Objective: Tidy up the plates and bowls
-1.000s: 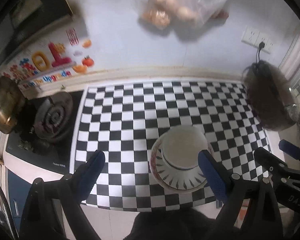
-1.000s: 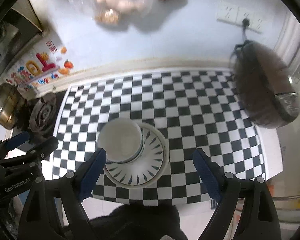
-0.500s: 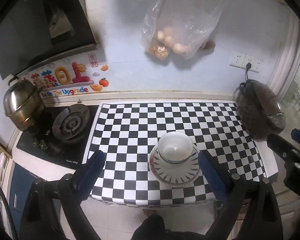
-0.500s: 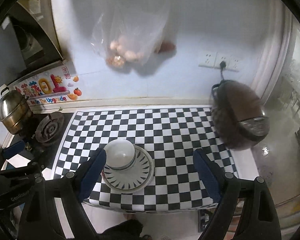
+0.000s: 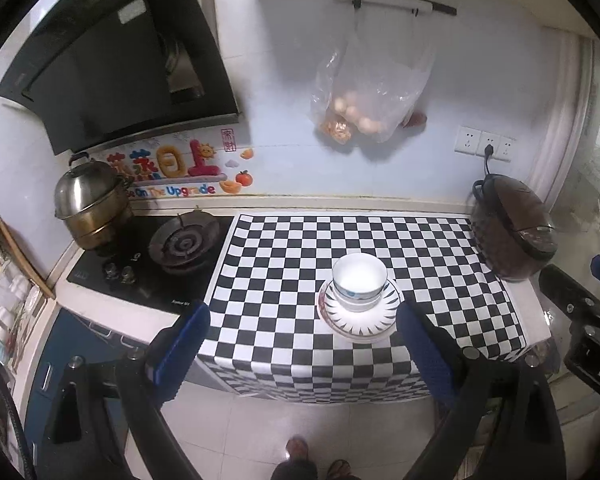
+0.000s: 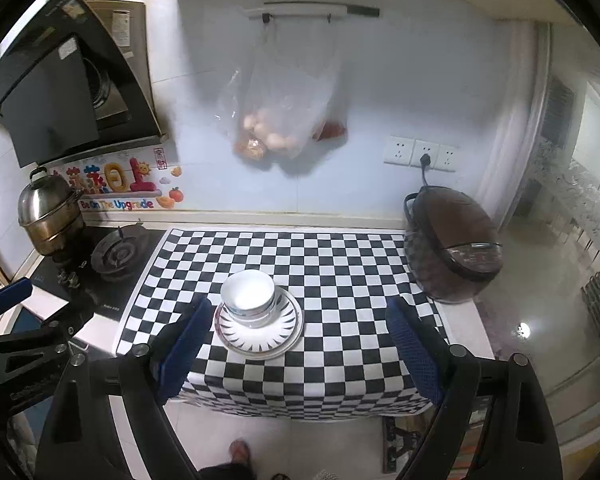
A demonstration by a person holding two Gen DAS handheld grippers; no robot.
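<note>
You held both grippers above the counter's front edge with nothing between their blue pads: your left gripper [image 5: 302,340] stood spread wide, and your right gripper [image 6: 300,338] was spread just as wide. The white bowl [image 5: 359,278] sat upright on the stacked plates [image 5: 360,320], on the checkered mat [image 5: 284,252] near its front edge, between the gas burner [image 5: 182,245] and the rice cooker [image 5: 512,232], well apart from both

Left wrist: high, well back from the black-and-white checkered counter mat [image 5: 340,240], angled down toward the wall.
Right wrist: same stance, further right.
Shared: mat, white bowl on striped-rim plate [image 5: 359,276] [image 6: 249,295], brown rice cooker [image 6: 452,248].
</note>
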